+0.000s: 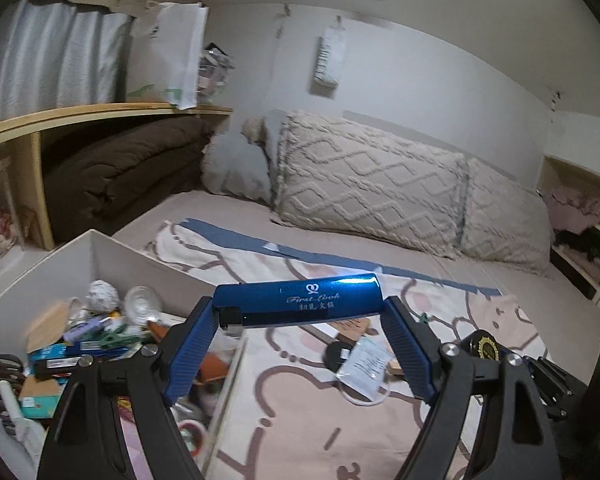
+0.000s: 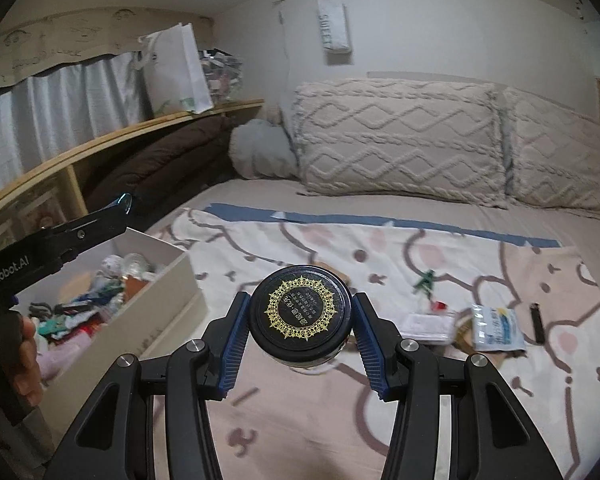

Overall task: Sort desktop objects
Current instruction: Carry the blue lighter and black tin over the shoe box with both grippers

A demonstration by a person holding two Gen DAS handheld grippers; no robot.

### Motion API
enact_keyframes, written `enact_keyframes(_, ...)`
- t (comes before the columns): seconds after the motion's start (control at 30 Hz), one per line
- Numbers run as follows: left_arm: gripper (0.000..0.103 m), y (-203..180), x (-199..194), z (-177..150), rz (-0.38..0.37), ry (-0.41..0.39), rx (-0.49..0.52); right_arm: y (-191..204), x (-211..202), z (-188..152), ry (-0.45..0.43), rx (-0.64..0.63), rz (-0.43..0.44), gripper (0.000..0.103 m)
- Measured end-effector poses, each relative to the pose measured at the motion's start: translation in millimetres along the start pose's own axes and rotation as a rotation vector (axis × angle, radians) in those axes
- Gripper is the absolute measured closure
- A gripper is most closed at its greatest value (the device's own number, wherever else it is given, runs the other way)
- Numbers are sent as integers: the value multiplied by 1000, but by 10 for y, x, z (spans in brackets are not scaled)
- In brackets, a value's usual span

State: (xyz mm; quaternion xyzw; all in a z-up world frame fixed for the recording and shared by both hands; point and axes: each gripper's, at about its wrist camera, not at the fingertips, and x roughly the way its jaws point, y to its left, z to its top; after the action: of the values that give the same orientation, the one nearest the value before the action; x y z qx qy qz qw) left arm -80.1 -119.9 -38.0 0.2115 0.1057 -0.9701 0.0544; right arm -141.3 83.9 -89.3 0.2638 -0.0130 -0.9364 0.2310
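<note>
Evidently both claws carry loads towards the white storage box [image 2: 156,312] at the blanket's [image 2: 380,248] left edge; left gripper [image 1: 300,312] clamps a blue lighter [image 1: 300,300] crosswise above the box's rim; right gripper [image 2: 300,318] pinches a black gold-crested jar [image 2: 300,312] over the blanket, ready for dropping in.

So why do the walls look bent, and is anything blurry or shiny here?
Both views: fisheye lenses bow the shelf and darken the corners. Left wrist view: glare streaks the blue lighter, and the box contents smear. Right wrist view: the jar lid is sharp.
</note>
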Motion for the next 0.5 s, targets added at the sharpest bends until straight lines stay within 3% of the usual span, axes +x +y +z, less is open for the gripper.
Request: enact_keyframes(0.5,20,709,-325,12,100,-51,-95,811,208,19,38,-115,138,52)
